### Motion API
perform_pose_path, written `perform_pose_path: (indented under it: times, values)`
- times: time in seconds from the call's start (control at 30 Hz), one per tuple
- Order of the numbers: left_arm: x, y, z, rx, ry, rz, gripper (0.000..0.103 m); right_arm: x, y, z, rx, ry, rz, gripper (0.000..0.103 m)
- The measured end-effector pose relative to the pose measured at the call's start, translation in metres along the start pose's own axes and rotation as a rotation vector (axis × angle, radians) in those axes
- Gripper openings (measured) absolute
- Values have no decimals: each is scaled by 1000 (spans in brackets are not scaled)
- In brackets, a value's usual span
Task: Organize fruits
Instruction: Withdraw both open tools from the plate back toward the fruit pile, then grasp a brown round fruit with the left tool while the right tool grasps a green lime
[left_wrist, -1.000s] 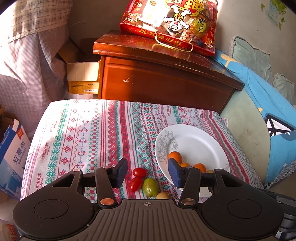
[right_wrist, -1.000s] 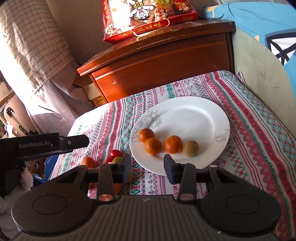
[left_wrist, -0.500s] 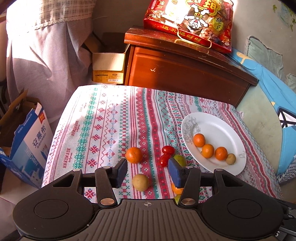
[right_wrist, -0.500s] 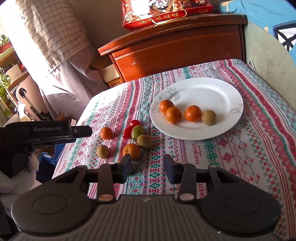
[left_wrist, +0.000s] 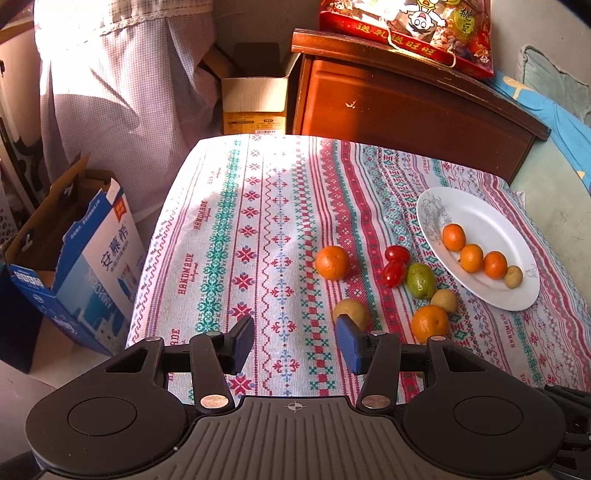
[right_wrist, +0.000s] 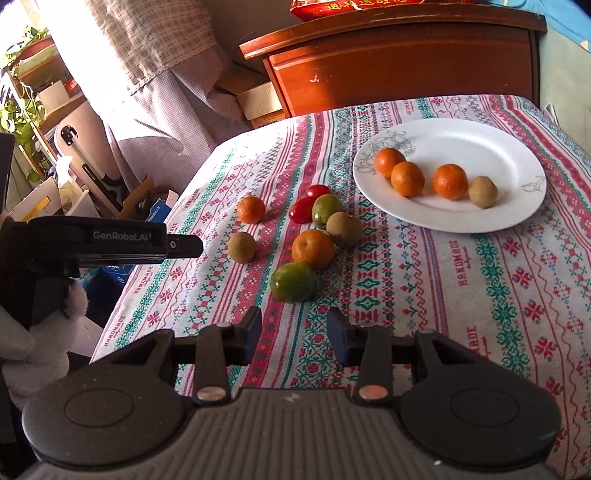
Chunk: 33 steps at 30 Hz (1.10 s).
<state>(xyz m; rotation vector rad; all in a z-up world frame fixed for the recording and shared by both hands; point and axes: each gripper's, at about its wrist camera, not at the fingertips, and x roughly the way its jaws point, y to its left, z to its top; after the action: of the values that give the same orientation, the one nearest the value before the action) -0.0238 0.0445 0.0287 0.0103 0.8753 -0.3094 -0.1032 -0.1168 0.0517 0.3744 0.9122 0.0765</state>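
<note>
Both grippers have pulled back from the white round china plate (right_wrist: 517, 155) since the earlier frames, so more of the red-green patterned tablecloth (left_wrist: 240, 258) and the loose fruit is now showing. The plate is sitting near the table's far right corner, w/ three small orange mandarins (right_wrist: 406, 178) and one brown kiwi-like fruit (right_wrist: 482, 191) lying in a row on it. The rest is clustering just left of the plate, toward the table's middle: two red cherry tomatoes (right_wrist: 308, 201) touching each other, a green-yellow round fruit (right_wrist: 327, 210) beside them, a brown kiwi (right_wrist: 344, 229) touching it, an orange mandarin (right_wrist: 313, 248) in front, a bigger green fruit (right_wrist: 293, 282) nearest the right gripper (right_wrist: 293, 338). A lone mandarin (right_wrist: 251, 209) and a lone brown kiwi (right_wrist: 241, 247) are lying slightly apart, toward the left edge. Right gripper is hovering over the cloth, jaws apart, nothing btwn them. Left gripper (left_wrist: 295, 345) is likewise hovering, jaws apart & empty, a brown fruit (left_wrist: 350, 310) just beyond its right finger. A gloved hand (right_wrist: 33, 332) is holding the left gripper off the left edge. Behind the table a reddish wooden cabinet (left_wrist: 406, 107) is carrying a red snack bag (left_wrist: 406, 29).
</note>
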Motion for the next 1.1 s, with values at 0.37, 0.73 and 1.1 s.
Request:
perform_pose_path:
  times: [0.37, 0.73, 1.1]
  values:
    - [6, 1, -3, 1, 9, -31, 48, 19, 6, 6, -55, -29, -47, 41]
    - [14, -5, -5, 12, 19, -55, 48, 24, 7, 7, -78, -37, -48, 33]
    - [24, -23, -5, 56, 7, -66, 47, 7, -14, 7, -11, -26, -121, 33]
